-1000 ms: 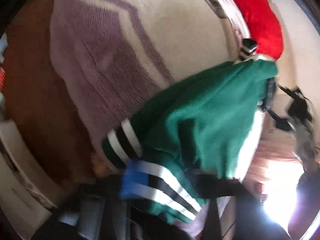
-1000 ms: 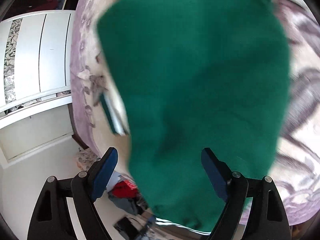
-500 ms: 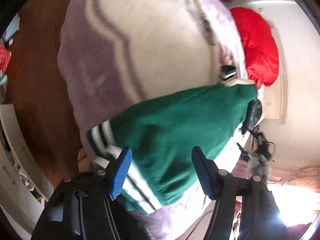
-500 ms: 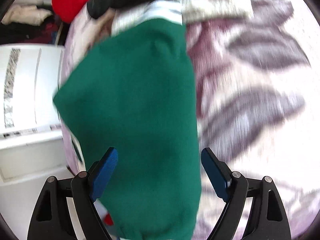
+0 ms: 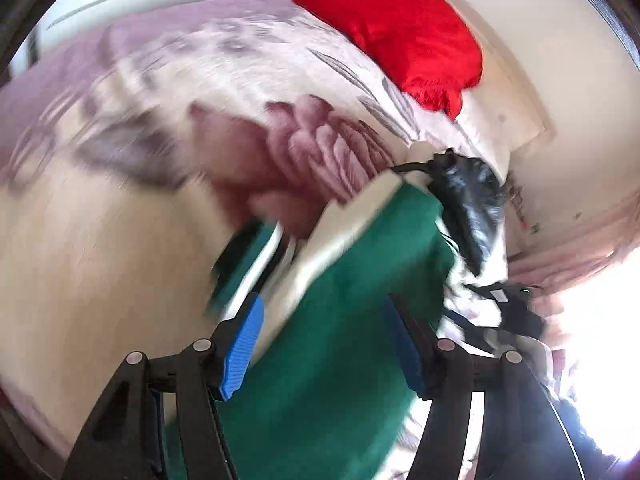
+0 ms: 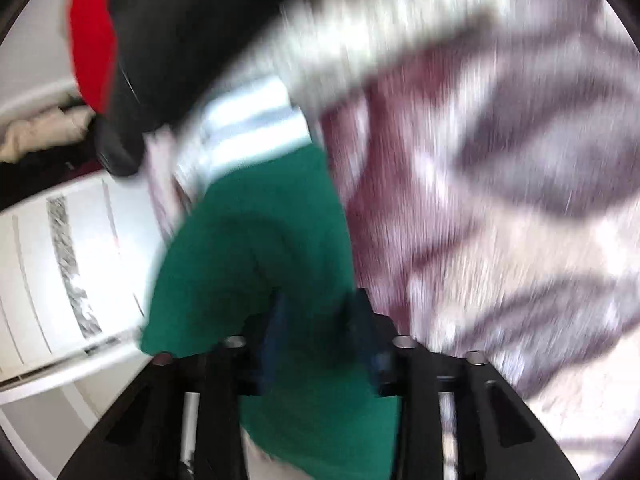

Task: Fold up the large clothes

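garment (image 5: 352,320): deep green; white and dark stripes at its edge, a cream band beside them
bedspread (image 5: 120,208): cream ground with a large dusty-pink flower and grey-mauve leaves; plain mauve toward the far side
cushion (image 5: 400,32): bright red
dark item (image 5: 472,204): glossy black, lying by the garment's far end
left gripper (image 5: 324,344): black frame; bright blue ribbed pads
right gripper (image 6: 320,340): black frame; dark blue pads, blurred
wardrobe (image 6: 48,264): white panels; one black-and-white speckled strip
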### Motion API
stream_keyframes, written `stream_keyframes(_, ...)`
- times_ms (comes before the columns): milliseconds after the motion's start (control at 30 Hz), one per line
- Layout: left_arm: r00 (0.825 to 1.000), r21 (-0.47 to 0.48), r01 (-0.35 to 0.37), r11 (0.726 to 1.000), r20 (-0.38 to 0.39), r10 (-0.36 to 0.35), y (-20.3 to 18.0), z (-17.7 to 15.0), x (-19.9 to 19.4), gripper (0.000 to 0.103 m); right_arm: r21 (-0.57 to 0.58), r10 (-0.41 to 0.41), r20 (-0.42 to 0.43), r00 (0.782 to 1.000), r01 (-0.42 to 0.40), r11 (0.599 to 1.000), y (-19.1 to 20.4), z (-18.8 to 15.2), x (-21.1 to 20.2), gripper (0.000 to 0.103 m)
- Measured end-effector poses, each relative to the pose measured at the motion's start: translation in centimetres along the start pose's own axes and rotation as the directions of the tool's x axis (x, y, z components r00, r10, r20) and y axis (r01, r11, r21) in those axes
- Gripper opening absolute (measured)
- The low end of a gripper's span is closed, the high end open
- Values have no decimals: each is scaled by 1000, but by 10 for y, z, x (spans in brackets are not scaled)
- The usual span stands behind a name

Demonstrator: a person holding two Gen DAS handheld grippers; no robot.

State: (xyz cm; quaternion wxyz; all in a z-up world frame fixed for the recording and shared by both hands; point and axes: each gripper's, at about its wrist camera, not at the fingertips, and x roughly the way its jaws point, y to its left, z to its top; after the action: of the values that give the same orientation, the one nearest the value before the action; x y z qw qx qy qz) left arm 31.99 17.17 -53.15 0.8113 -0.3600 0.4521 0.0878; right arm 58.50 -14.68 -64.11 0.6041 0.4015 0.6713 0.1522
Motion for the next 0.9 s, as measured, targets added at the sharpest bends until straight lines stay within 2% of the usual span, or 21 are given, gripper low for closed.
stream_keyframes(67,999,62,-8,998,-41,10,-13,25,36,60,-1,24,79,997,-24,1000,0,18,-8,83)
stream_keyframes(133,997,100,-20,995,-74,28,-17,33,60,60,0,81,42,996,-81,997,5,36,10,83)
stream_keyframes(167,994,117,-30,993,-101,42,-20,37,76,60,-5,111,5,994,-111,994,10,42,23,78)
stream_keyframes(200,992,128,-28,991,-119,44,-22,40,86,60,-21,121,2,993,-121,992,16,43,31,53)
stream_keyframes(233,989,144,-18,989,-143,39,-24,43,101,60,-37,85,11,996,-84,996,22,43,34,47)
stream_keyframes(267,987,152,-15,988,-154,39,-25,47,111,60,-60,28,62,998,-24,998,28,43,29,36)
stream_keyframes(367,980,127,31,991,-198,-5,-19,55,133,60,-48,-39,167,985,47,998,28,46,12,31)
stream_keyframes(433,973,63,85,994,-221,-69,-11,60,132,59,-28,-80,151,985,85,996,15,46,17,31)
stream_keyframes(467,969,22,135,991,-210,-128,-4,64,122,59,-39,-94,135,986,100,994,13,45,17,33)
stream_keyframes(533,966,-16,187,982,-180,-187,6,69,99,60,-54,-98,131,987,105,993,20,40,8,46)
stream_keyframes(567,969,-33,193,981,-151,-195,17,70,81,60,-62,-94,130,987,103,993,24,34,-1,56)
stream_keyframes(600,972,-39,188,981,-138,-192,21,70,72,60,-71,-89,133,987,99,993,30,22,-9,62)
stream_keyframes(700,987,19,101,995,-129,-98,36,59,46,60,-115,-85,156,984,104,988,34,-18,-45,78)
stream_keyframes(767,976,75,74,994,-211,-57,37,46,54,60,-130,-109,161,981,131,983,30,-44,-54,79)
stream_keyframes(833,950,116,94,989,-307,-54,33,29,78,60,-138,-143,144,979,163,977,21,-65,-59,79)
stream_keyframes(900,930,167,94,981,-366,-26,23,15,100,60,-143,-166,116,979,182,973,15,-90,-45,79)
